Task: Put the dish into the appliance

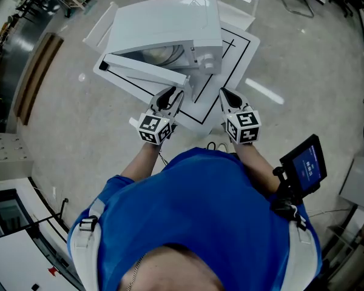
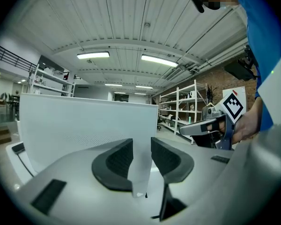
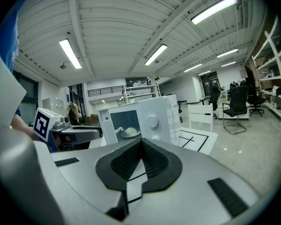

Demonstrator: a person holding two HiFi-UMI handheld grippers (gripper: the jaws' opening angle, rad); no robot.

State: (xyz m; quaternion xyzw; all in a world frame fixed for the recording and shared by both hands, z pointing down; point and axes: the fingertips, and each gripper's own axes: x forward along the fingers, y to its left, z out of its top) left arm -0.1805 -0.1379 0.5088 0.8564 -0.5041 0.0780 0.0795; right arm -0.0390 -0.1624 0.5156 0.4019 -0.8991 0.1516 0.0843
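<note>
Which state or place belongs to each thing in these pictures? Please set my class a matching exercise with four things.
Things:
1. left gripper
2. right gripper
3. microwave door
4. dish

States or places:
A. inside the microwave
B. jaws together
C. swung open
D. jaws apart

Pairs: 1-D, 2-B, 3-C, 4-A.

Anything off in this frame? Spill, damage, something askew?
Nothing spilled or broken. The only thing of note is that the microwave door hangs open with the white dish already inside. The left gripper and right gripper hold nothing.
</note>
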